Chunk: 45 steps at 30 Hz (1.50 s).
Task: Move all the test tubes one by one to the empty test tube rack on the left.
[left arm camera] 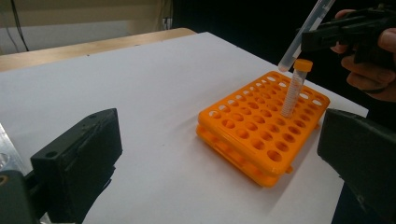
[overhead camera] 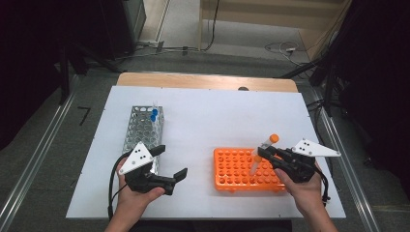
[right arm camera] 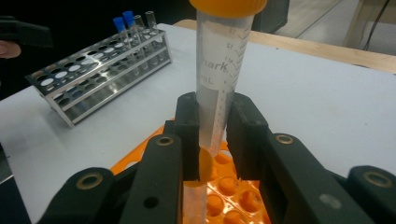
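Overhead, right hand: the right hand (overhead camera: 302,186) comes in from the bottom edge at the near right corner of the counter (overhead camera: 217,116), fingers wrapped round the grip, wrist angled inward toward the orange rack.
Right hand-held gripper: the right hand-held gripper (overhead camera: 265,153) points left and slightly away from the person, its jaws closed on a clear graduated tube.
Held tube: the orange-capped tube (overhead camera: 263,152) is tilted, cap up and away, rounded tip down over the right part of the rack; in the right gripper view the jaws clamp it at mid-length (right arm camera: 217,93).
Tip height: from the left gripper view the tip (left arm camera: 285,65) seems to hang above the holes rather than inside one, though the angle makes this hard to settle.
Orange rack: the orange tube rack (overhead camera: 232,171) lies flat on the counter in front of the right hand.
Standing tube: a second orange-capped tube (left arm camera: 294,91) stands upright in a hole near the rack's far right, just beside the held tip.
Left hand: the left hand (overhead camera: 138,191) rests low at the near left, palm under the grip.
Left hand-held gripper: the left hand-held gripper (overhead camera: 170,162) points right, jaws spread wide with nothing between them.
Metal rack: the steel wire rack (overhead camera: 140,130) sits just beyond the left hand, with blue-capped tubes (overhead camera: 153,115) at its far end.
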### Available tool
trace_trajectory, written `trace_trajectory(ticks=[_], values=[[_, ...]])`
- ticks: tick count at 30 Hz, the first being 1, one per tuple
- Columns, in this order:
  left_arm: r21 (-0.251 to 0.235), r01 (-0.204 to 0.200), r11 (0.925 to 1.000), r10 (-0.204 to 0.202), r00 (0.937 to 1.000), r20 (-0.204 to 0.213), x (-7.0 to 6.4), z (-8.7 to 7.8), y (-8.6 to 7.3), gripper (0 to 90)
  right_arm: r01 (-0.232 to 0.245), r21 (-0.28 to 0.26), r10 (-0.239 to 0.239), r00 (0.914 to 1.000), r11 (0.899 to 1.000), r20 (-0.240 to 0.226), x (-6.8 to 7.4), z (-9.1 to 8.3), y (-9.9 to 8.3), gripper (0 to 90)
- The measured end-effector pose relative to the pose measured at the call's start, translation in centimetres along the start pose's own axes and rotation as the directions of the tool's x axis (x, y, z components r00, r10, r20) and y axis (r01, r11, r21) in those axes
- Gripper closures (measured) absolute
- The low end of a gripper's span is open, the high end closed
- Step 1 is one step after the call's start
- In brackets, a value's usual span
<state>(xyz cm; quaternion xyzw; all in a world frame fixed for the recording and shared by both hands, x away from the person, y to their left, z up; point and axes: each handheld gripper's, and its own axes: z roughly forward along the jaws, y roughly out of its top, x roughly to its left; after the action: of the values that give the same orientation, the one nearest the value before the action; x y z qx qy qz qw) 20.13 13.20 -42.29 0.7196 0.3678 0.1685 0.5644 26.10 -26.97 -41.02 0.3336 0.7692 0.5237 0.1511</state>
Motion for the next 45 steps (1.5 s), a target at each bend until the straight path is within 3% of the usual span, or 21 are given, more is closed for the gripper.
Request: trace_trajectory(ticks=[14,30,40,45], values=[[0.000,-0.011,0.9999,0.011,0.9994,0.033,-1.2,0.9,0.5,0.1,0.044,-0.004,-0.044,0.9969,0.999,-0.066,2.6,0.6,0.4,72.8],[-0.002,-0.036,0.9994,0.036,0.9937,0.107,-3.0,2.2,0.9,4.0,0.102,0.063,-0.091,0.9834,0.993,-0.157,6.2,3.2,-1.0,72.8],[-0.020,-0.041,0.9989,0.045,0.9804,0.192,-4.3,2.8,1.0,16.2,0.123,0.094,-0.100,0.9706,0.988,-0.219,8.0,4.4,-1.6,72.8],[-0.020,-0.065,0.9977,0.068,0.9683,0.240,-4.9,3.1,1.0,28.5,0.143,0.105,-0.113,0.9623,0.984,-0.247,9.0,4.8,-1.8,72.8]])
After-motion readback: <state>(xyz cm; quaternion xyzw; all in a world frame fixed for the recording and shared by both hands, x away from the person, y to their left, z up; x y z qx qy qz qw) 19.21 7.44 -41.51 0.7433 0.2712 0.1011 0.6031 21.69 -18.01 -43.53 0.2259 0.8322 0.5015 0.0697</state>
